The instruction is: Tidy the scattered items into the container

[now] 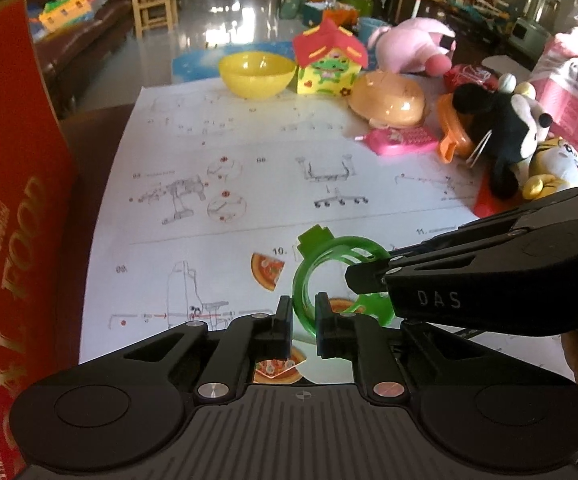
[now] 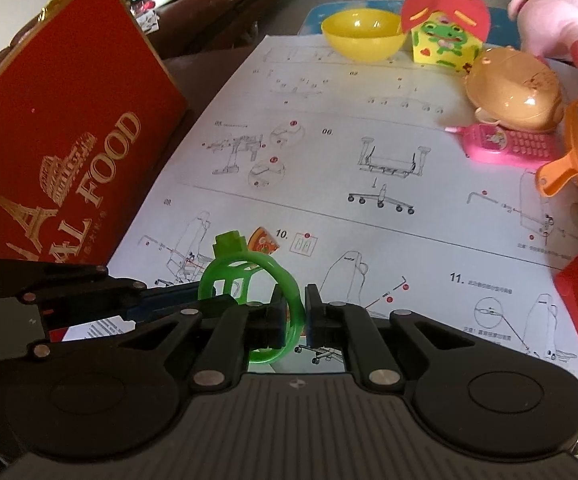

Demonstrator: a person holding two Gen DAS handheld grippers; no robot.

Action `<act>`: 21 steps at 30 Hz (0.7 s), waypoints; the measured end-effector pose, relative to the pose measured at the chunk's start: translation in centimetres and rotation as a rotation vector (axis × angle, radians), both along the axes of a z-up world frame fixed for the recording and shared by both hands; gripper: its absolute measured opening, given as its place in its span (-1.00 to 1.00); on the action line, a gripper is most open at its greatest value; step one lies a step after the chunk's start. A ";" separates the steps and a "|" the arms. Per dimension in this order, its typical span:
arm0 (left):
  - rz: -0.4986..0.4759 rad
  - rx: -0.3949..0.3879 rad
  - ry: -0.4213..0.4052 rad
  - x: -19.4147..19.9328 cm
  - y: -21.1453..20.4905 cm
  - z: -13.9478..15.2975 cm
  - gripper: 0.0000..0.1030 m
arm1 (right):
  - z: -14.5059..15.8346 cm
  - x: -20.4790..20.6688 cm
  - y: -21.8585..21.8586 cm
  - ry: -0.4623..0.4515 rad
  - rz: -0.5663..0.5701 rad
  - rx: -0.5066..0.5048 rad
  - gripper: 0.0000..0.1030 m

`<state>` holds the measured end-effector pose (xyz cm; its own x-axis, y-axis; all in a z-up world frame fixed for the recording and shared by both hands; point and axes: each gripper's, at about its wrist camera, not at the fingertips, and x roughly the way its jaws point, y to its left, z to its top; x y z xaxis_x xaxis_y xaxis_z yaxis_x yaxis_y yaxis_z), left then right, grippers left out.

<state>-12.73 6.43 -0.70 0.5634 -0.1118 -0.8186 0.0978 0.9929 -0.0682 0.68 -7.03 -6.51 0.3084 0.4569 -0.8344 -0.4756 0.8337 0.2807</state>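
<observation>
Both hand-held grippers pinch the same green plastic ring point(image 1: 331, 276): the left hand-held gripper point(image 1: 303, 326) clamps its near rim, the right hand-held gripper point(image 2: 303, 322) clamps the opposite rim, coming in from the right. The ring stands on edge just above the paper-covered worktop point(image 1: 249, 140), its opening facing sideways. The red box point(image 1: 9, 200) stands left, nearer the left hand.

Green translucent ring point(image 1: 331, 276); yellow bowl point(image 1: 257, 74); red box point(image 2: 69, 132), gold lettering; pink phone point(image 2: 509, 148); amber, possibly translucent, dome point(image 2: 513, 88).
</observation>
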 end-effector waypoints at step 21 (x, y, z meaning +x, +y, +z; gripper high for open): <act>0.023 0.048 -0.104 -2.7 -0.7 5.4 -0.90 | 5.0 -2.3 -0.6 -0.109 0.002 0.040 -0.80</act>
<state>-15.45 5.68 4.72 0.6477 -0.0600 -0.7595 0.0786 0.9968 -0.0117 -1.64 -7.59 -1.48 0.3958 0.4896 -0.7769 -0.5065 0.8221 0.2600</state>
